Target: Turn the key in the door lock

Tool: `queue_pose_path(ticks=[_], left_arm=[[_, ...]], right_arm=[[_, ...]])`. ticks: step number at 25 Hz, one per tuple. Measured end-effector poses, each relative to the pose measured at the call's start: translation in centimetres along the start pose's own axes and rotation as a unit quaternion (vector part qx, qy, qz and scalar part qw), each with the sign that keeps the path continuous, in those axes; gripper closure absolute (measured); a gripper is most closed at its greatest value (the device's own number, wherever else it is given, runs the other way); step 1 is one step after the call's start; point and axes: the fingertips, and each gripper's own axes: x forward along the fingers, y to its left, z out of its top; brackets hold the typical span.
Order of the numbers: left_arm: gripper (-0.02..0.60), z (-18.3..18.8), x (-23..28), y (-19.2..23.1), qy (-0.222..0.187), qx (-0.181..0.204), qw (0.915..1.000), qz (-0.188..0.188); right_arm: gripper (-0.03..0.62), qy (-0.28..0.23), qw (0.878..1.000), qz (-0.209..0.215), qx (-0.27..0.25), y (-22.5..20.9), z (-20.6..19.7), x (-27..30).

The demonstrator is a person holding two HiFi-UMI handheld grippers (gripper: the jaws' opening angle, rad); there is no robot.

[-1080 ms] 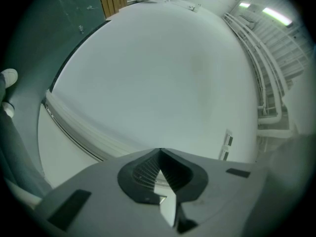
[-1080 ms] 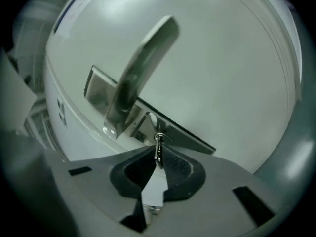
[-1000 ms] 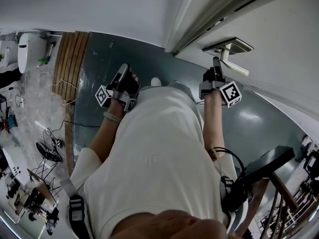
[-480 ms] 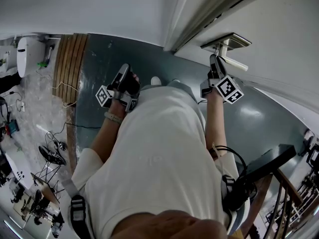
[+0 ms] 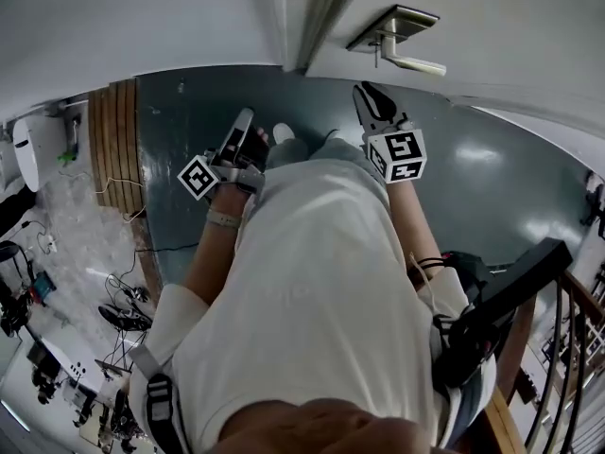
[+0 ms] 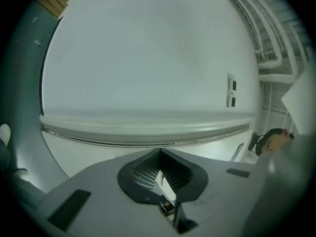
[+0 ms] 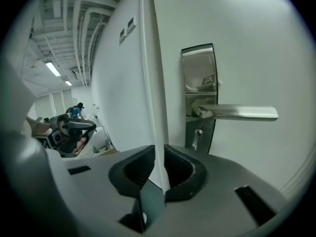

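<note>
Key, small and of silver metal, sticks out of the keyhole at the lower end of a tall brushed-steel backplate. It sits just under a straight silver lever handle and close to the free edge of the white door. The right tool, grey with black ribbed pads, points at that door edge. Its jaws have just been opening and stand a narrow slit apart with nothing between them; only the door's edge shows through the slit. The key lies ahead of these jaws and a little to their right, clear of them and untouched. In the head view this tool hangs below the lever, apart from it, above the glossy dark blue-grey floor. Its black-and-white marker cube is turned up toward the camera. The left tool, of the same grey build, is held out over the floor on the person's left side, well apart from the lock. Its jaw tips meet, with nothing held between the pads, and it faces a plain white wall. The person's white shirt fills the middle of the head view, and a strip of wooden boards runs along the floor's left edge.
</note>
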Motion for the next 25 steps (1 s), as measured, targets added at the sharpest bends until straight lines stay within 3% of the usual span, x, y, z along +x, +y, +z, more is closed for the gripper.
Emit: queue_pose_path(ticks=[8,17,21,25], left_arm=[[0.574,-7.7,0.7,0.5,0.019,0.04,0.9987,0.025],[0.574,-27.0,2.5,-1.4,0.02,0.089,0.9948,0.045],[0.574,-31.4,1.6,-1.8,0.013,0.102,0.9935,0.049],[0.574,-33.5,0.6,-2.5,0.019,0.114,0.9923,0.046]], right_arm=[[0.529,0.01,0.997,0.062,0.039,-1.5,-4.1,-4.5],[0.53,0.001,0.99,0.125,0.071,-9.2,-10.8,-18.7],[0.53,-0.005,0.985,0.138,0.103,-10.3,-12.9,-22.1],[0.53,-0.016,0.984,0.138,0.115,-10.2,-13.6,-24.6]])
